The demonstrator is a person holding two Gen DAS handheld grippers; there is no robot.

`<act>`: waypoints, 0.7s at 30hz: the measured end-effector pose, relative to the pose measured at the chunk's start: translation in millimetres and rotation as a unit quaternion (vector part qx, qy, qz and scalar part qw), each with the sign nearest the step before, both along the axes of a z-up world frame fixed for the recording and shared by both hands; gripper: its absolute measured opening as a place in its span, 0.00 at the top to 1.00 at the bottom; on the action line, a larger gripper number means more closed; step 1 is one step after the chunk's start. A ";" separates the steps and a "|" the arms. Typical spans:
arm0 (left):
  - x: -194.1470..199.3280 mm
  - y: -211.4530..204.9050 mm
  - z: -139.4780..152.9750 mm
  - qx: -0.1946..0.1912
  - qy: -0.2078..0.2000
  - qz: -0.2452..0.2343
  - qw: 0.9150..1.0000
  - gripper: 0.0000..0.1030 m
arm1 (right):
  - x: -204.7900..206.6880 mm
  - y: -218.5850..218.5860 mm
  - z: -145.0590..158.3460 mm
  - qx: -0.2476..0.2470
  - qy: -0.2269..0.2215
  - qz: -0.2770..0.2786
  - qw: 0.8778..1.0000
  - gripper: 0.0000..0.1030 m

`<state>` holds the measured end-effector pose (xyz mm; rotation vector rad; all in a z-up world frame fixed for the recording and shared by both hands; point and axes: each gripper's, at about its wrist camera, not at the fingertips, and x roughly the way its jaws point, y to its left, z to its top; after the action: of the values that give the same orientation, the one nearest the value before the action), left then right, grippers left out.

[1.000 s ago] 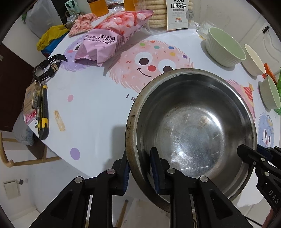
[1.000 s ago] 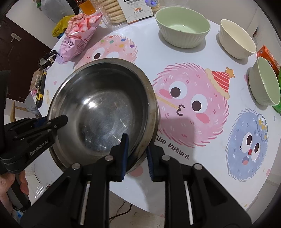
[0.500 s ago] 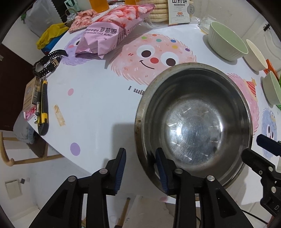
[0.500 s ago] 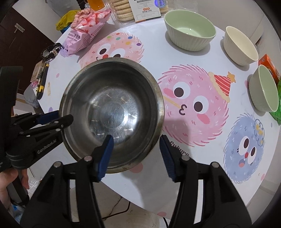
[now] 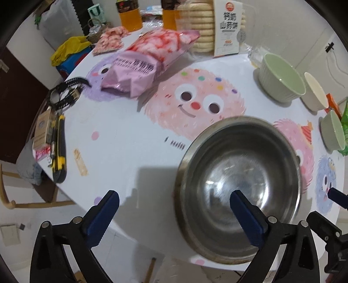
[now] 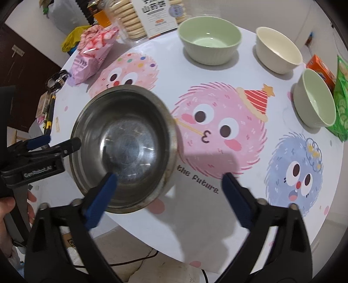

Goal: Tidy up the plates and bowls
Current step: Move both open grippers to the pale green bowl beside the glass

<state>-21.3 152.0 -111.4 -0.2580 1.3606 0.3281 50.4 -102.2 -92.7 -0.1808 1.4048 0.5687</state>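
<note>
A large steel bowl [image 5: 235, 165] [image 6: 128, 139] sits upright on the cartoon-printed round table [image 5: 121, 152] near its front edge. My left gripper [image 5: 174, 196] hangs over the bowl's left rim, jaws opening wide, pads clear of the metal. My right gripper [image 6: 169, 176] straddles the bowl's right rim, jaws also opening, touching nothing. At the far right stand a big green bowl [image 6: 209, 43] [image 5: 280, 80], a cream bowl [image 6: 278, 50] [image 5: 315, 93] and a smaller green bowl [image 6: 315, 100] [image 5: 332, 132], all empty.
A pink snack bag [image 5: 148, 65], a biscuit pack [image 5: 217, 26] and orange bottles [image 5: 129, 15] line the back. A watch [image 5: 65, 95], a small box [image 5: 42, 130] and a yellow utility knife [image 5: 59, 152] lie at the left edge. An orange box [image 6: 322, 69] and a green packet [image 6: 341, 102] sit far right.
Both grippers were shut on the steel bowl's rim; they have let go and spread wide. The bowl has settled on the table and both cameras have drawn back from it.
</note>
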 end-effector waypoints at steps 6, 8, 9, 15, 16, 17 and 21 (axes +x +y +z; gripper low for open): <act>25.9 -13.8 8.3 -0.006 -0.012 -0.026 1.000 0.00 | 22.6 -29.3 6.7 0.017 -0.001 -0.063 0.998 0.00; 37.8 -17.2 11.3 -0.014 -0.015 -0.033 0.999 0.00 | 32.6 -37.3 8.4 0.024 0.005 -0.085 0.996 0.00; 44.9 -18.7 13.1 -0.020 -0.017 -0.036 0.999 0.00 | 36.9 -39.7 9.4 0.026 0.006 -0.093 0.995 0.00; 84.3 -30.3 20.7 -0.019 -0.022 -0.072 0.997 0.00 | 68.3 -45.5 16.6 0.028 -0.001 -0.128 0.991 0.00; 91.5 -32.4 21.7 -0.017 -0.023 -0.079 0.996 0.00 | 73.6 -44.4 17.1 0.026 -0.002 -0.132 0.991 0.00; 99.6 -34.4 22.3 -0.015 -0.023 -0.086 0.996 0.00 | 79.7 -43.1 17.9 0.025 -0.004 -0.135 0.991 0.00; 126.4 -39.7 21.5 -0.027 -0.024 -0.099 0.994 0.00 | 101.4 -38.0 17.5 0.027 -0.004 -0.152 0.988 0.00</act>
<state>105.2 112.3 -89.9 -0.1727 1.3374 0.1186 151.8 -140.3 -75.2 0.0753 1.3739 0.3521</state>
